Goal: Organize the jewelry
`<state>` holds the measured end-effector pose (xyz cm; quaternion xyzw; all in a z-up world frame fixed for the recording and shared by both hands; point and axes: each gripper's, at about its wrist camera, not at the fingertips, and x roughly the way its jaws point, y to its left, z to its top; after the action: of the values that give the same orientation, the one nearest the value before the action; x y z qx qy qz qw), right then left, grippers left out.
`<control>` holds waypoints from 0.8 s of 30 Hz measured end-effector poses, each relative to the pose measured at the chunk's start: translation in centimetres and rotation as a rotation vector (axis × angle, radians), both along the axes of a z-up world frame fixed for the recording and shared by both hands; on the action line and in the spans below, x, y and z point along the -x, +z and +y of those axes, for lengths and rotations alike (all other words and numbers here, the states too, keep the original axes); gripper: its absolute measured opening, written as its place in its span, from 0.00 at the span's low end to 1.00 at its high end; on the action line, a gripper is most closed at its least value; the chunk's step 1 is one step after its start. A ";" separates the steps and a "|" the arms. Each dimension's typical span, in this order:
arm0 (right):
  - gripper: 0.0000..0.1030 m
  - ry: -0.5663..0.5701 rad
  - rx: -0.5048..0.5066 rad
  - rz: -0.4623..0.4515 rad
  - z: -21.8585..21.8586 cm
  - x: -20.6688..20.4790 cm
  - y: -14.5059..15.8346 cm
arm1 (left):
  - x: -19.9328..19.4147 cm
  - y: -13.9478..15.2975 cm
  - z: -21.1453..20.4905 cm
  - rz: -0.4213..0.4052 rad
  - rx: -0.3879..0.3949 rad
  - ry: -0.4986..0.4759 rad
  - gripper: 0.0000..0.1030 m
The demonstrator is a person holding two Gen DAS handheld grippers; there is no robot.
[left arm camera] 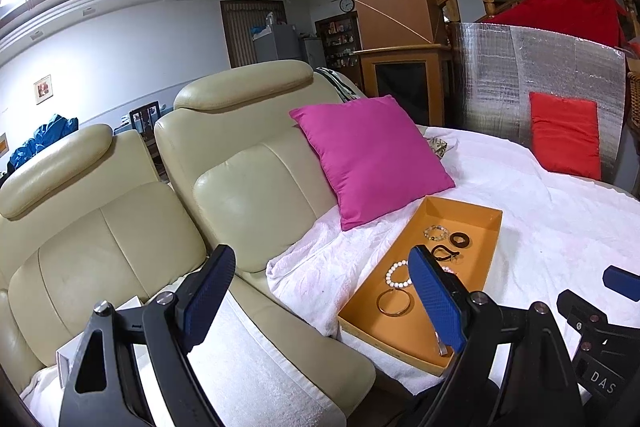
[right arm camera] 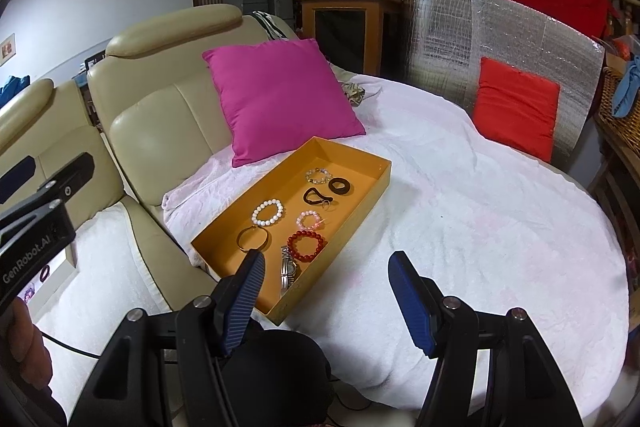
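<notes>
An orange tray (right arm camera: 360, 205) lies on the white cloth and also shows in the left wrist view (left arm camera: 486, 247). In it lie a white bead bracelet (right arm camera: 268, 213), a gold bangle (right arm camera: 253, 239), a red bead bracelet (right arm camera: 307, 246), a pink bracelet (right arm camera: 309, 220), a silver watch (right arm camera: 289, 269), a black hair tie (right arm camera: 314, 195), a dark ring (right arm camera: 340, 185) and a clear bead bracelet (right arm camera: 319, 175). My right gripper (right arm camera: 326, 277) is open and empty above the tray's near corner. My left gripper (left arm camera: 320, 281) is open and empty, left of the tray over the sofa.
A magenta cushion (right arm camera: 280, 95) leans on the cream sofa (right arm camera: 152, 115) behind the tray. A red cushion (right arm camera: 516, 107) rests against a silver foil panel (right arm camera: 480, 31). A white box (right arm camera: 52, 279) with small jewelry sits on the sofa seat at left.
</notes>
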<state>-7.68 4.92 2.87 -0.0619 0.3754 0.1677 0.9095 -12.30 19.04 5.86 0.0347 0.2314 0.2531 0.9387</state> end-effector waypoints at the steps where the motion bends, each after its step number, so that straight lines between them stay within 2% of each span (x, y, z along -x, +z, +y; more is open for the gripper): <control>1: 0.66 0.000 0.000 0.000 0.0 0.0 0.0 | 0.0 0.0 0.0 0.000 -0.001 0.001 0.86; 24: 0.66 -0.007 -0.002 0.013 0.3 -0.8 -0.6 | -0.2 -0.6 0.3 0.008 -0.013 0.000 0.86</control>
<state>-6.88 5.22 2.25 -0.0585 0.3812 0.1655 0.9077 -12.14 19.33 5.26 0.0418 0.2333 0.2547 0.9375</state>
